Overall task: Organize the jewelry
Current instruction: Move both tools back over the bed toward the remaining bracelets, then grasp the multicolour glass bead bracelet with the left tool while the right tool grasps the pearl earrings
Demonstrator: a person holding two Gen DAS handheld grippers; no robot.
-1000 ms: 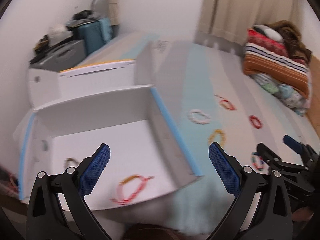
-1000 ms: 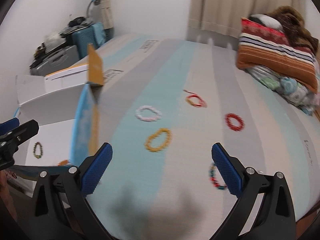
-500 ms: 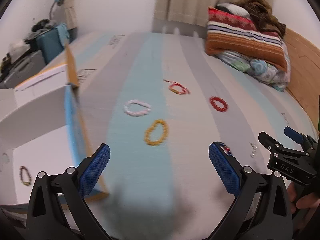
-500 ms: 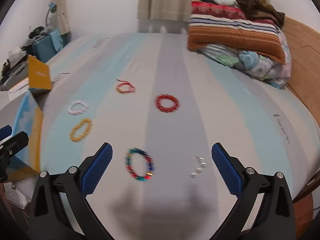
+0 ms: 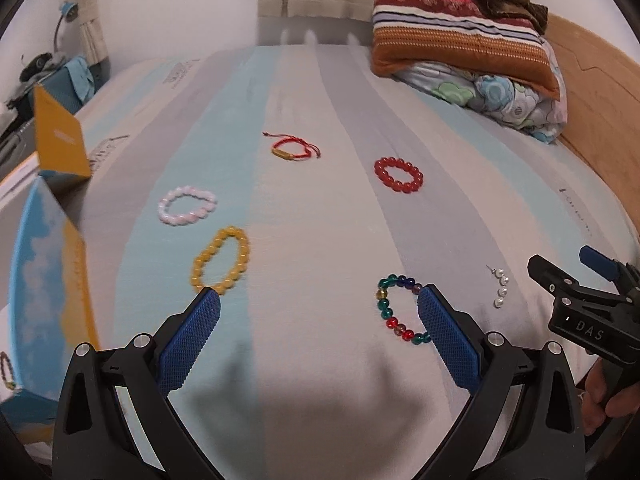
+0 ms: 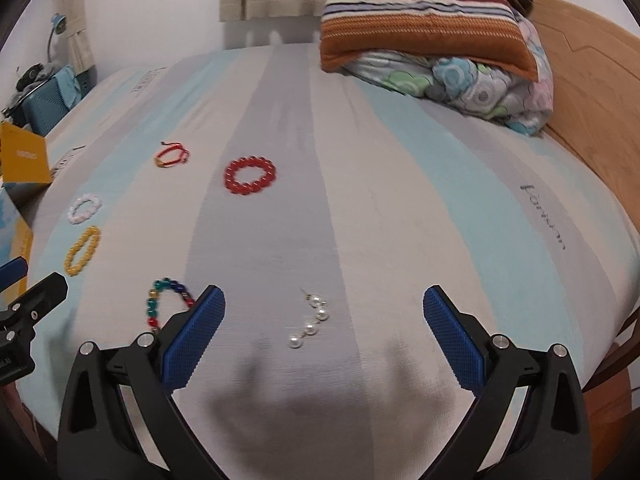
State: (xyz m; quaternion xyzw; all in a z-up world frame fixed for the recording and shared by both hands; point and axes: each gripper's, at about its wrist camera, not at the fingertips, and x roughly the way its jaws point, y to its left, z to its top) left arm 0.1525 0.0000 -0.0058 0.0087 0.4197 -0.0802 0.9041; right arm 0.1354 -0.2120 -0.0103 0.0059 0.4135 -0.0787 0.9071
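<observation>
Several pieces of jewelry lie on the striped bed sheet. A yellow bead bracelet [image 5: 221, 261], a pink-white bracelet [image 5: 187, 205], a red cord bracelet [image 5: 292, 149], a red bead bracelet [image 5: 398, 174], a multicoloured bead bracelet [image 5: 396, 307] and a pearl piece [image 5: 500, 289] show in the left wrist view. My left gripper [image 5: 319, 320] is open and empty above the sheet. My right gripper [image 6: 324, 314] is open and empty, with the pearl piece [image 6: 310, 322] between its fingers' line. The multicoloured bracelet [image 6: 166, 300] lies by its left finger.
An open cardboard box [image 5: 44, 248] with blue and orange flaps stands at the bed's left edge, a dark bracelet [image 5: 6, 370] inside. Folded blankets and a pillow [image 6: 432, 36] are piled at the far right. A wooden bed frame [image 6: 592, 92] runs along the right.
Both grippers have swung right, away from the box and over the bed. The box has slid to the left edge of view. The pearl piece now sits before the right gripper.
</observation>
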